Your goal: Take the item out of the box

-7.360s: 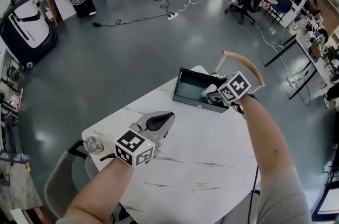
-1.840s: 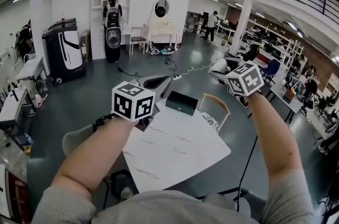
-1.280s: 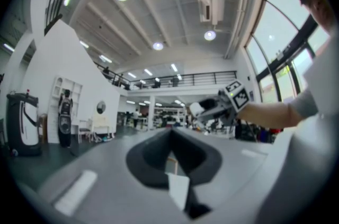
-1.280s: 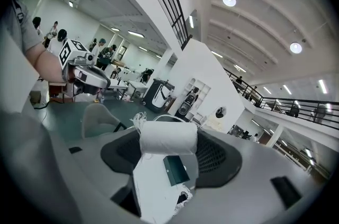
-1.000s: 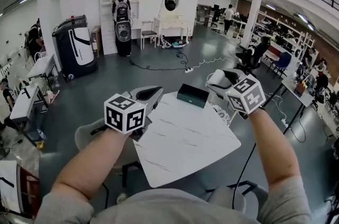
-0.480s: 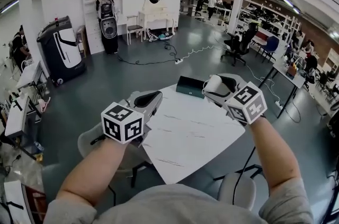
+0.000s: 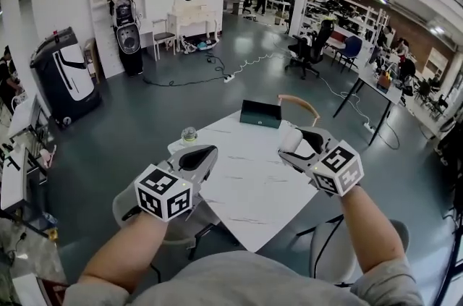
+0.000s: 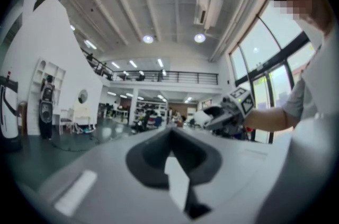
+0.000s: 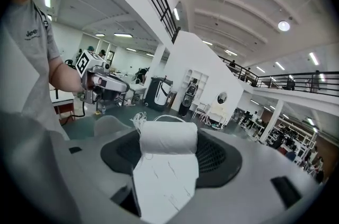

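My right gripper [image 7: 292,141] is shut on a white roll of cloth [image 7: 290,139], held up over the right side of the white marble table [image 7: 249,185]. In the right gripper view the roll [image 9: 168,136] lies crosswise between the jaws, with loose threads at its left end. The dark green box [image 7: 260,113] stands at the table's far edge, well beyond both grippers; its inside is hidden. My left gripper [image 7: 197,159] hovers over the table's left side, shut, with nothing in it. The left gripper view shows its jaw tips meeting [image 8: 170,132].
A glass jar [image 7: 189,134] stands at the table's far left corner. A wooden-backed chair [image 7: 299,103] is behind the box, and a grey chair [image 7: 126,205] is under my left arm. Desks, office chairs and cables are on the floor around.
Both grippers have come down and nearer to me, from in front of the box to over the table's near half. The roll stays in the right gripper.
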Motion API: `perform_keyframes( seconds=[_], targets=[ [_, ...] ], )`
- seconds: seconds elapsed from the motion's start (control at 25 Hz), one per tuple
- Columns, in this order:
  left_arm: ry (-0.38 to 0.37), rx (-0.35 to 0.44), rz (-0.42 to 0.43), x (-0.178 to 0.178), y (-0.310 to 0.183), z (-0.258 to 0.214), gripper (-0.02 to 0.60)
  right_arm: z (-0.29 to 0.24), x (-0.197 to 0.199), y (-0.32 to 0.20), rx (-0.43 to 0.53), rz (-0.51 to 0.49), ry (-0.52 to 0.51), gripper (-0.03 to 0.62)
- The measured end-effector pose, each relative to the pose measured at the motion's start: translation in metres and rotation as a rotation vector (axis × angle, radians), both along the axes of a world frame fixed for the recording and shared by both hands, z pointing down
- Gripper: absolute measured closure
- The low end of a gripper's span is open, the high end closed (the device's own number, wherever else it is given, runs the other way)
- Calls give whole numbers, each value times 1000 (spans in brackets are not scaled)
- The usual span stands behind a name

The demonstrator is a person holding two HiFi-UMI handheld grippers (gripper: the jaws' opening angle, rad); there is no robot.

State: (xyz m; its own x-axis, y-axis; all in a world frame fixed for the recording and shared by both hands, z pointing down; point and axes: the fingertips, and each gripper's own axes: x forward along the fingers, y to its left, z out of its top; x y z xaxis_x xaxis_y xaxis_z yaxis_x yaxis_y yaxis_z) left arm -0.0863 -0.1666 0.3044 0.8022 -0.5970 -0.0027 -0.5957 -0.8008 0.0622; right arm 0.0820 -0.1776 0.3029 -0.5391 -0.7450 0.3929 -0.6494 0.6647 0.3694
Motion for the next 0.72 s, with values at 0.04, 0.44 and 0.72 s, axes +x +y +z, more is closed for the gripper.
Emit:
perform_keyframes(
  seconds=[0.04,0.44,0.72],
  targets=[
    [1,-4,5,-2,2,3,578,3,-2,3,-4,4,-7,303],
    [66,-100,8,-13,17,54,578,73,-12,42,-119,31,-231,303],
    [54,-134,-36,-20,16,74,578,102,8,40,-155,91,-287,302]
  ],
)
